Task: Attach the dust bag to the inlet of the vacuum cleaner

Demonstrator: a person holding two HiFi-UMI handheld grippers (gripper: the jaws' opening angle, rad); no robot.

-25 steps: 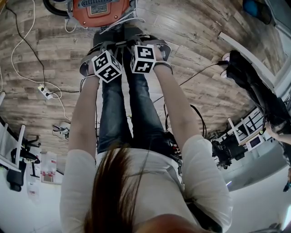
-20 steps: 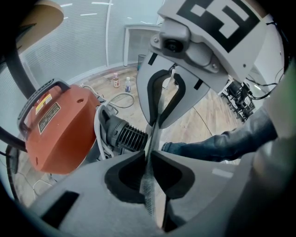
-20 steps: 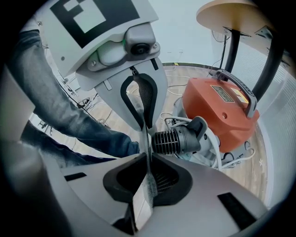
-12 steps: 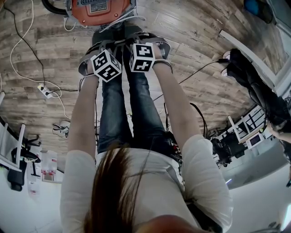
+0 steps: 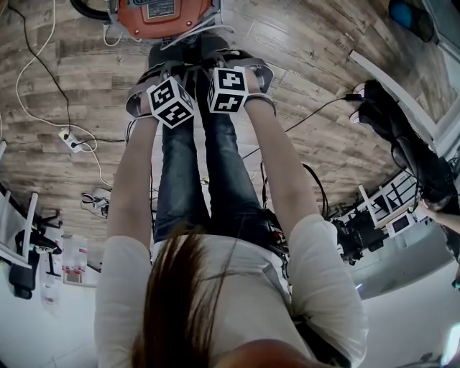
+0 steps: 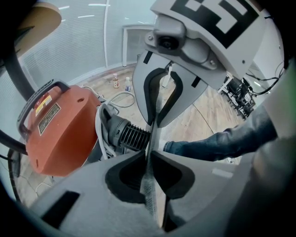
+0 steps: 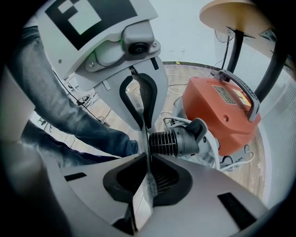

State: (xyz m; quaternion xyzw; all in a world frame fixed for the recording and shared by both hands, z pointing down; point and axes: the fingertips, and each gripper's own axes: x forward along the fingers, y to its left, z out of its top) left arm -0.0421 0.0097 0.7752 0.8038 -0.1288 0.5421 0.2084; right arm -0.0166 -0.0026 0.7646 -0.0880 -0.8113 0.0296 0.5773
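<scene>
The orange vacuum cleaner [image 5: 159, 16] stands on the wooden floor just beyond both grippers. Its black ribbed inlet [image 6: 128, 135] [image 7: 178, 141] points toward them. A thin grey sheet, the dust bag's edge [image 6: 151, 187] [image 7: 144, 194], shows edge-on. My left gripper [image 6: 149, 159] is shut on it. My right gripper [image 7: 148, 159] is shut on the same sheet from the opposite side, so the two face each other closely. In the head view only their marker cubes [image 5: 170, 103] [image 5: 228, 90] show above the person's jeans, and the jaws are hidden under them.
White and black cables [image 5: 32, 86] and a power strip [image 5: 72, 145] lie on the floor at left. A round table on black legs [image 7: 233, 18] stands by the vacuum. Equipment and a dark bag [image 5: 392, 129] crowd the right side. Two small bottles [image 6: 115, 82] stand by the far wall.
</scene>
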